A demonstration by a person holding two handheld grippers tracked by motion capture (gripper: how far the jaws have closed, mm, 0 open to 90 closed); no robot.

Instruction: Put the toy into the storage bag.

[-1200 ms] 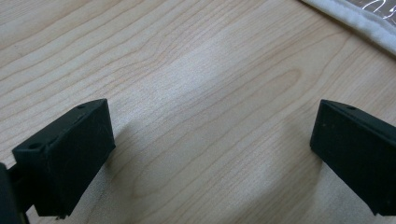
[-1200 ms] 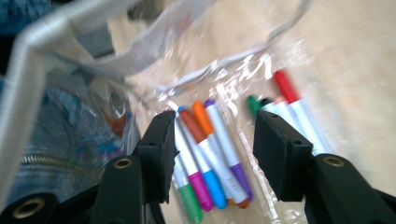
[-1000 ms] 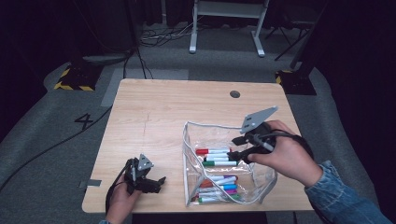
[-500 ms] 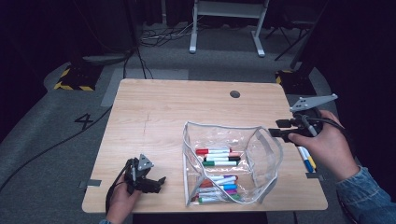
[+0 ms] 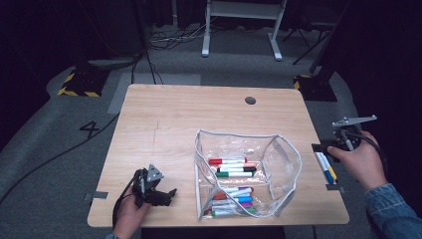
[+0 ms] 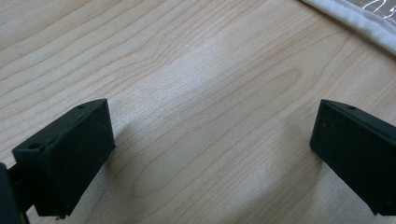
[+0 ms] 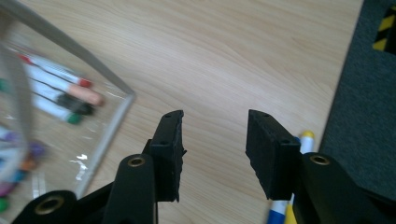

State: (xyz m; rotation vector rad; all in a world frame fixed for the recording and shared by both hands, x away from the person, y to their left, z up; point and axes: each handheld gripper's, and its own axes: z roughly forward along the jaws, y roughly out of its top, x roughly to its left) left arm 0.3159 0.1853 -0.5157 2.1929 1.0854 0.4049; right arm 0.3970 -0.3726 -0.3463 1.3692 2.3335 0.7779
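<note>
A black "4" on the grey floor left of the table.

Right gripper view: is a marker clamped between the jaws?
No, the right hand-held gripper is open on bare table; loose markers lie beside it.

Dim room, grey carpet, black cables, white stand behind – hazard-striped blocks.

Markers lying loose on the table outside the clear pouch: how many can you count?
2: a blue marker and a yellow marker, side by side at the table's right edge, just under the right tongs. The hand may hide more.
</note>
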